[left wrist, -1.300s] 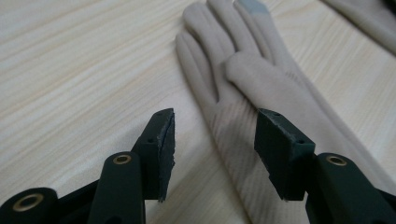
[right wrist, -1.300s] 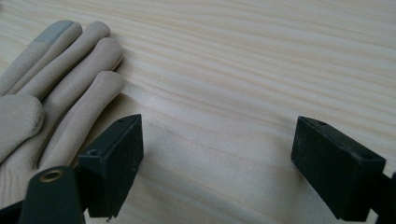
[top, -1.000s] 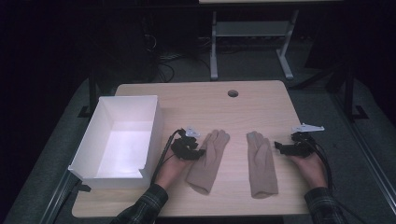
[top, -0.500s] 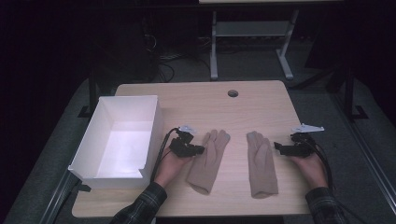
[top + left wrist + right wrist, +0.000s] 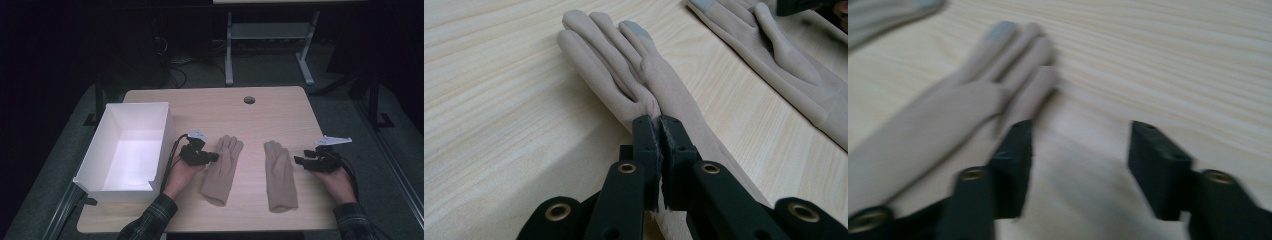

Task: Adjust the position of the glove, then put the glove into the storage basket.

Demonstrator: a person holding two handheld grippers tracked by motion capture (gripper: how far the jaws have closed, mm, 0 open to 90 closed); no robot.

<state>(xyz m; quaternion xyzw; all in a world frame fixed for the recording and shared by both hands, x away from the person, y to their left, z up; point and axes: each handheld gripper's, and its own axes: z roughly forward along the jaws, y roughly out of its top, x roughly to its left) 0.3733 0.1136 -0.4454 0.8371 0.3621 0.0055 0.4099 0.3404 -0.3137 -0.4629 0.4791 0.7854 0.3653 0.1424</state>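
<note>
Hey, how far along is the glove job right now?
Nothing is put away yet: the white open box holds nothing. In hand: the left gripper is shut on the left beige fabric glove; the right gripper, jaws just closing, stands apart at the right beige glove. Both gloves remain on the wooden table.

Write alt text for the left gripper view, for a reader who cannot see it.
The left claw, its two black jaws closed together, pinches the edge of a beige glove lying flat on a light wooden table. A second beige glove lies farther off at the upper right, palm side showing its thumb.
</note>
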